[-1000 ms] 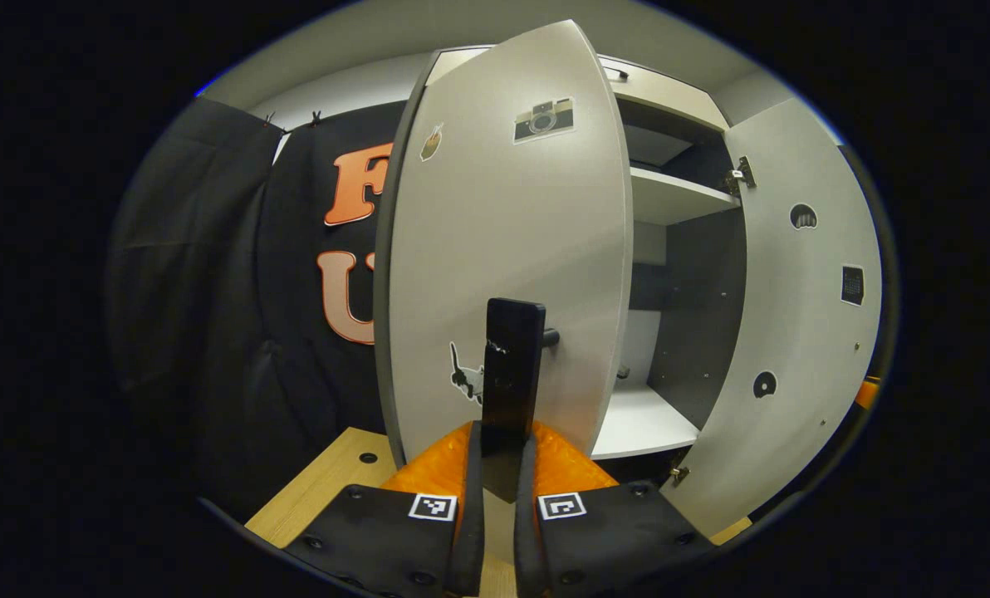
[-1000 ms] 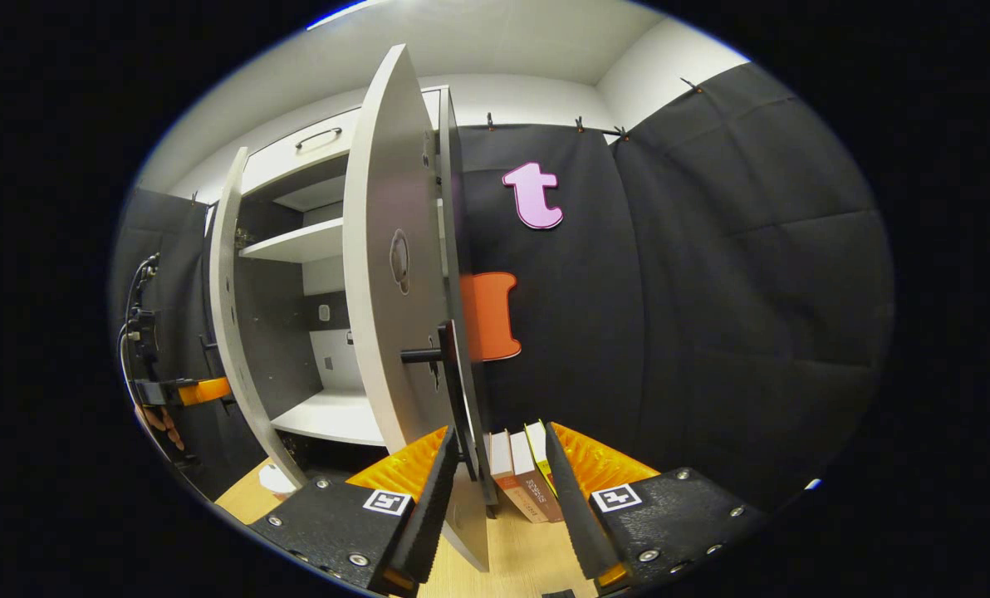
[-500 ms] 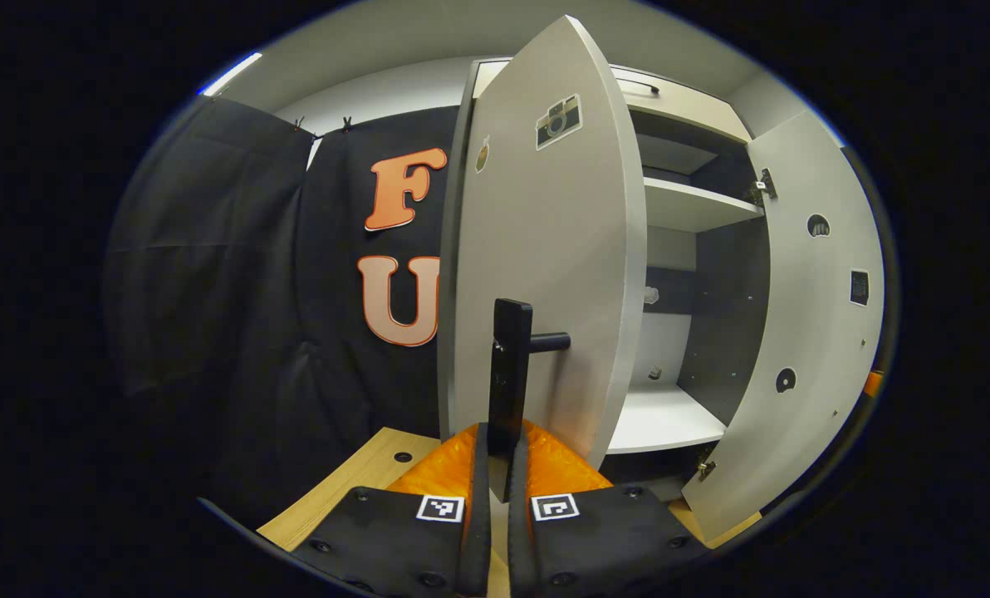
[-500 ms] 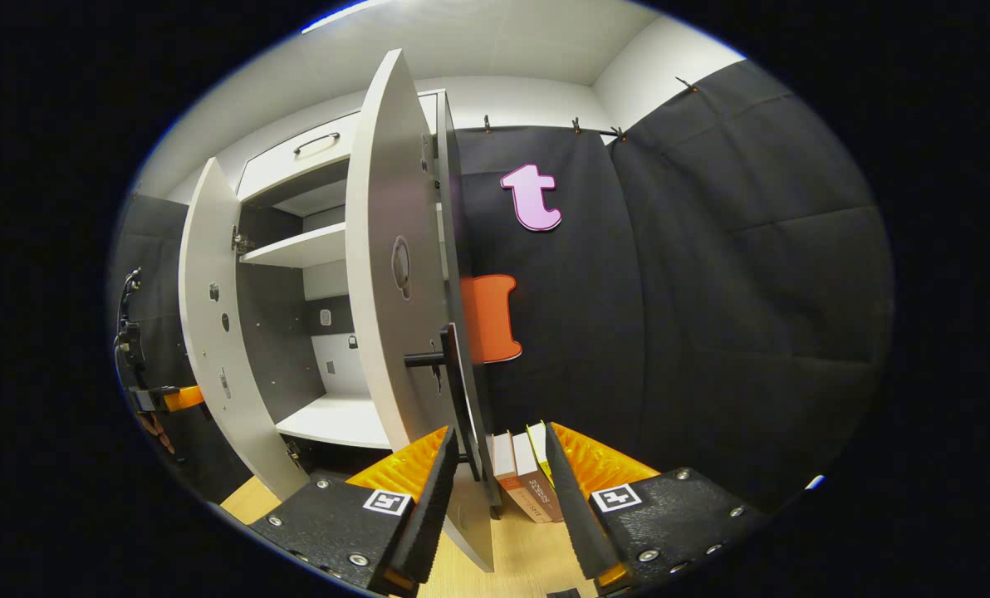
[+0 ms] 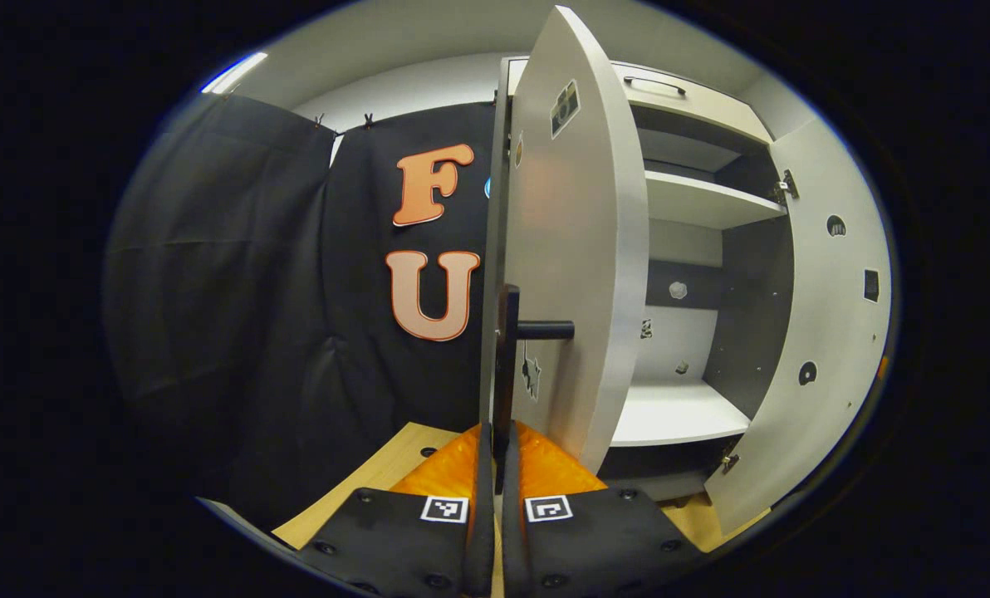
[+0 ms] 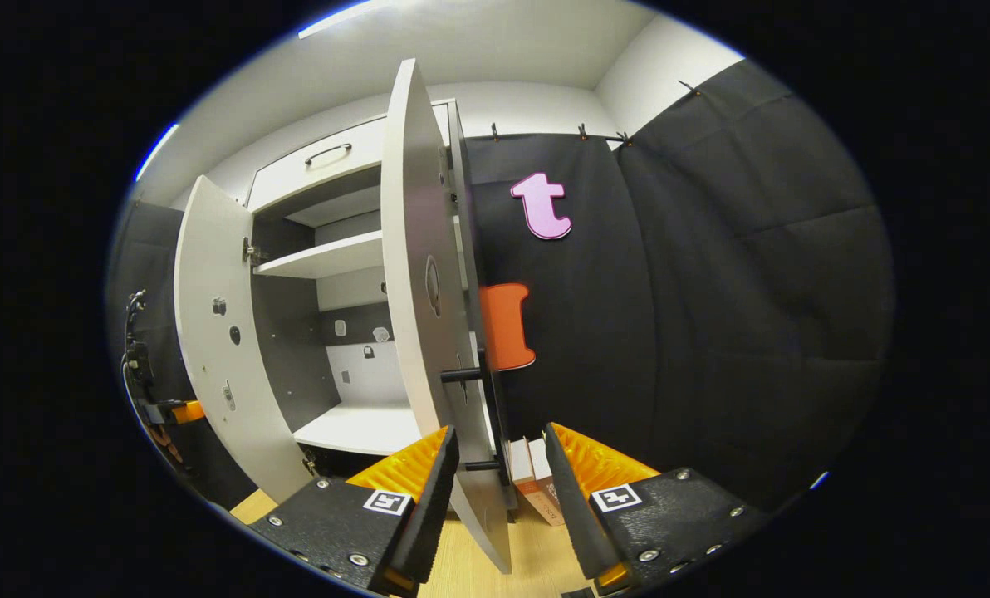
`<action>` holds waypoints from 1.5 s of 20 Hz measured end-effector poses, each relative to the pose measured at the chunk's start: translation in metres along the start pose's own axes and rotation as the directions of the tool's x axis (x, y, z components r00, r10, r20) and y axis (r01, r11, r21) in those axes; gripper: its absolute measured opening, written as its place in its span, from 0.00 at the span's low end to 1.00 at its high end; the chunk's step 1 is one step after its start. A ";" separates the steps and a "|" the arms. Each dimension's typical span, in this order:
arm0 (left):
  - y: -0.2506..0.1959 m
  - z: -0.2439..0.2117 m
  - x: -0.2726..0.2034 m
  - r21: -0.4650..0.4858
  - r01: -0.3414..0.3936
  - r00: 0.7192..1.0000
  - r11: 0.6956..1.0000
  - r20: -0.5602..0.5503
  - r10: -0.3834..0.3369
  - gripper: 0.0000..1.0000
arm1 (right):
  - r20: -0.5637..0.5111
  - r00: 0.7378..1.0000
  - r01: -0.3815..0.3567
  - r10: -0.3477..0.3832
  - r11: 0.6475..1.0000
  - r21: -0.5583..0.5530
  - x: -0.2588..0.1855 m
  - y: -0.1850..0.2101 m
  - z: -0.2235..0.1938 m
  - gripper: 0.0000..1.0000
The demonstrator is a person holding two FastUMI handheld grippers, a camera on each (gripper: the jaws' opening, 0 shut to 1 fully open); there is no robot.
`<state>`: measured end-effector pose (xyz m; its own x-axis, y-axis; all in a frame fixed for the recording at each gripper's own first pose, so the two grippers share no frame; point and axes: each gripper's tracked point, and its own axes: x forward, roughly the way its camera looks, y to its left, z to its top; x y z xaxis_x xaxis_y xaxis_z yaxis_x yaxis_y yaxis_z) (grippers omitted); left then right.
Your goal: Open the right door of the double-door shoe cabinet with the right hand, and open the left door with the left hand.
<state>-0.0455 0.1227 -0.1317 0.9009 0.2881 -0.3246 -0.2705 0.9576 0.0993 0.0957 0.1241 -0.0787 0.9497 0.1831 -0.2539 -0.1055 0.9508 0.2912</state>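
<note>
My left gripper point(image 5: 492, 448) has its fingers pressed in on the black bar handle point(image 5: 507, 365) of the left door point(image 5: 574, 249), pinching the bar's lower end between them. My right gripper point(image 6: 495, 465) stands spread wide; the free edge of the right door point(image 6: 428, 307) and its black handle point(image 6: 485, 390) sit in the gap between the fingers, and I cannot tell whether either finger touches them. Both doors are swung well out from the shoe cabinet point(image 5: 686, 199), so I see the left one nearly edge-on straight ahead of my left gripper, and the right one nearly edge-on ahead of my right. Between the doors the cabinet is open: a white upper shelf point(image 5: 694, 203), a white lower shelf point(image 5: 678, 415) and a grey back wall. To the outer side of each door hangs the black cloth wall point(image 5: 237, 274), close behind the door's edge, which leaves little room further outward. Some books point(image 6: 532, 490) stand on the wooden floor point(image 6: 470, 573) just beyond the right door's lower edge, between my right fingers. In the right gripper view I see the left gripper far off at the left, beside the left door point(image 6: 213, 332).
</note>
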 end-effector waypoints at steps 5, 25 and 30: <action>0.024 -0.001 0.001 0.024 -0.029 1.000 0.999 0.003 0.029 0.11 | 0.017 1.000 -0.009 0.010 0.999 -0.032 -0.001 0.003 0.004 0.65; 0.052 0.063 -0.069 0.095 -0.079 0.980 0.992 0.190 0.060 0.18 | 0.185 0.973 -0.106 0.136 0.981 -0.162 -0.003 0.029 0.038 0.64; 0.025 0.076 -0.082 0.068 -0.019 0.977 0.998 0.211 0.005 0.30 | 0.196 0.953 -0.194 0.229 0.964 -0.183 -0.004 0.057 0.041 0.64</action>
<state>-0.1002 0.1225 -0.0307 0.9510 0.2857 -0.1181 -0.2642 0.9495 0.1689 0.0978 0.1670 -0.0229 0.9391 0.3437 0.0057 -0.3401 0.9266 0.1608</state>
